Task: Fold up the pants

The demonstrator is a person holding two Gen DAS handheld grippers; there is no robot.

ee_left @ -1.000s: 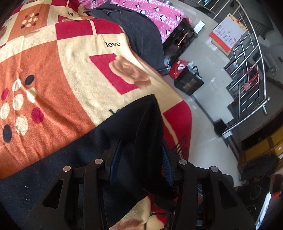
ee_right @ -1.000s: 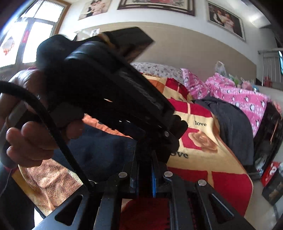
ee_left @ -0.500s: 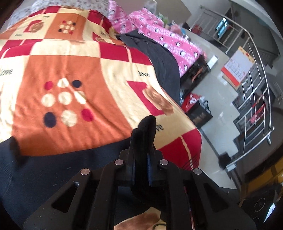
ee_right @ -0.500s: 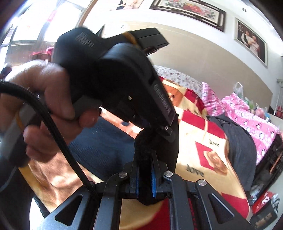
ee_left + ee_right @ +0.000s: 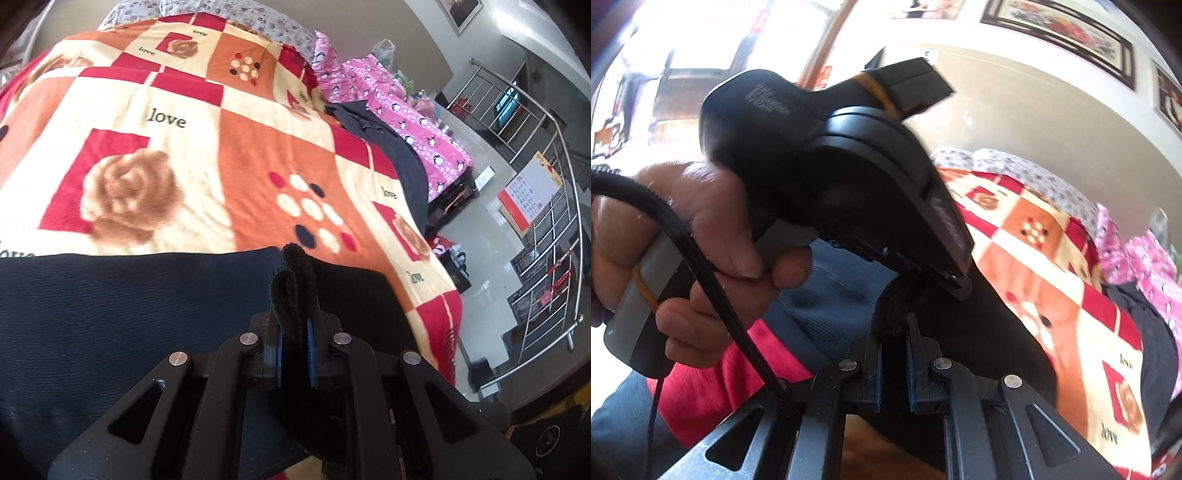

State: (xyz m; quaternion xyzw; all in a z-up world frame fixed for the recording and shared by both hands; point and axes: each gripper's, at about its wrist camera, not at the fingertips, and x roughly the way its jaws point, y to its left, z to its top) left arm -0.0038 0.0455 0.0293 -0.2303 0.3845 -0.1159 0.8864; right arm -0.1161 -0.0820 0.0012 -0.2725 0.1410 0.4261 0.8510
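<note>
Left claw [image 5: 294, 354] now clamped on the pants [image 5: 110, 314] (wide apart before), fabric corner lifted higher

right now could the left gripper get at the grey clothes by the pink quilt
Probably not: the left gripper is shut on the pants, and the grey clothes lie far across the blanket.

A patchwork blanket [image 5: 229, 155] of orange, cream and red squares with roses and "love" lettering fills the upper left of the frame, a pink penguin-print cover [image 5: 413, 125] lies at upper right, and a steel railing [image 5: 554, 206] runs down the right edge.
</note>
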